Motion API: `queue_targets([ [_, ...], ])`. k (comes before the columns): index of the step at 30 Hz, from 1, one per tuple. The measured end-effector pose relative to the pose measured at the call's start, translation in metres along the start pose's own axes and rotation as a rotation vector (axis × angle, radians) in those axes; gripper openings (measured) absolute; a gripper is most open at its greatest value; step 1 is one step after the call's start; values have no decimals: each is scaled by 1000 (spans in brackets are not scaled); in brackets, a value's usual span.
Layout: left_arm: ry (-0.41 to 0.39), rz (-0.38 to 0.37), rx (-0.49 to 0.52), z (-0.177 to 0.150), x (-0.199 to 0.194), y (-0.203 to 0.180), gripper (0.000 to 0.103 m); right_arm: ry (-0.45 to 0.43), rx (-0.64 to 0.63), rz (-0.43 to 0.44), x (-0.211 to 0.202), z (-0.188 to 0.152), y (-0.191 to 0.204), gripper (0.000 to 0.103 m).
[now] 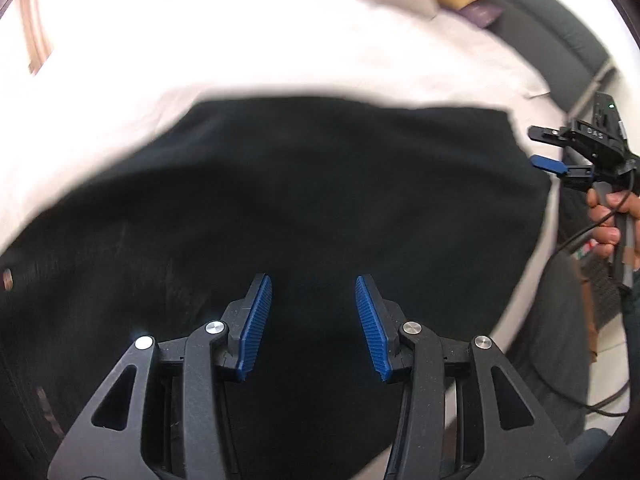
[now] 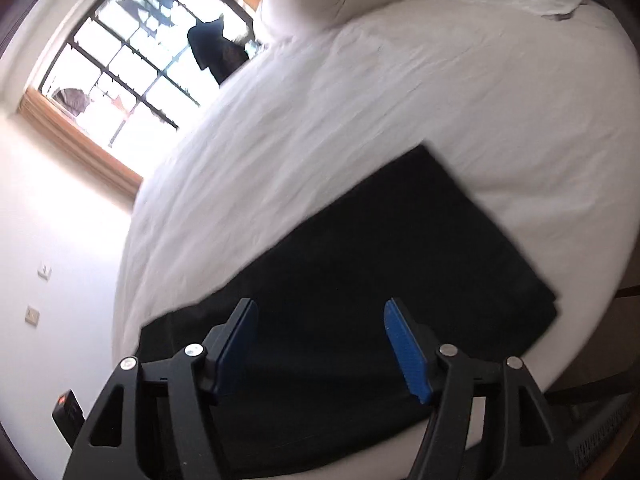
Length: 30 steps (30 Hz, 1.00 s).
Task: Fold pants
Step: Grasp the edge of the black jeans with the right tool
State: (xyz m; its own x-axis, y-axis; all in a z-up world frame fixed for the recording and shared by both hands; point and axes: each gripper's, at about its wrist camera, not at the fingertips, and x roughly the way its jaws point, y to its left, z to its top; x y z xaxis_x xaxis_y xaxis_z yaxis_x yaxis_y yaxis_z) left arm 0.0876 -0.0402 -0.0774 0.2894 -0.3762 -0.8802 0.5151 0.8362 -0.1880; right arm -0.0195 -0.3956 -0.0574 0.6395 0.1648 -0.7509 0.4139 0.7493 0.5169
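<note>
Lying flat on the white bed [image 2: 400, 92], black pants [image 1: 304, 200] look already folded into a neat rectangle, reaching toward two o'clock. Hovering above, left gripper [image 1: 314, 328] and right gripper [image 2: 320, 348] both spread apart, holding nothing. Probably one more fold left, or none.

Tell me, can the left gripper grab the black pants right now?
Probably yes. The left gripper is open and sits right over the black pants, which lie flat on the white bed. Nothing is between them, and the right gripper is off to the side.
</note>
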Motion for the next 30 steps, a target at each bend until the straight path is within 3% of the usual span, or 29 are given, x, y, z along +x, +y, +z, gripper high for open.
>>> queue_targets([
  [2,-19,-26,-17,-10,-1,8,42,90,57,-80,26,-10,-12,68],
  [3,-21,-30,-19,-12,-5,9,42,102,81,-92,30,-18,-20,62],
  [5,-50,-29,-30,-15,-21,13,42,46,59,-76,18,-28,-25,61],
  [9,-182,3,-98,-19,-62,46,43,44,51,-104,-5,-34,-24,61],
  [12,-211,50,-208,-28,-71,95,43,0,22,4,-21,-33,-14,70],
  [14,-199,108,-261,-39,-67,130,42,15,14,-2,-14,-34,-13,78],
  [15,-205,73,-285,-46,-64,146,42,39,24,-22,-6,-35,-18,81],
  [17,-248,-55,-334,-54,-68,168,42,64,80,-32,7,-38,-37,75],
  [21,-220,-20,-310,-52,-74,162,42,-43,132,-10,-28,-38,-47,74],
  [24,-226,13,-298,-42,-80,144,42,-136,213,16,-63,-45,-77,74],
  [30,-183,21,-289,-21,-67,120,43,-196,427,151,-76,-58,-134,74],
])
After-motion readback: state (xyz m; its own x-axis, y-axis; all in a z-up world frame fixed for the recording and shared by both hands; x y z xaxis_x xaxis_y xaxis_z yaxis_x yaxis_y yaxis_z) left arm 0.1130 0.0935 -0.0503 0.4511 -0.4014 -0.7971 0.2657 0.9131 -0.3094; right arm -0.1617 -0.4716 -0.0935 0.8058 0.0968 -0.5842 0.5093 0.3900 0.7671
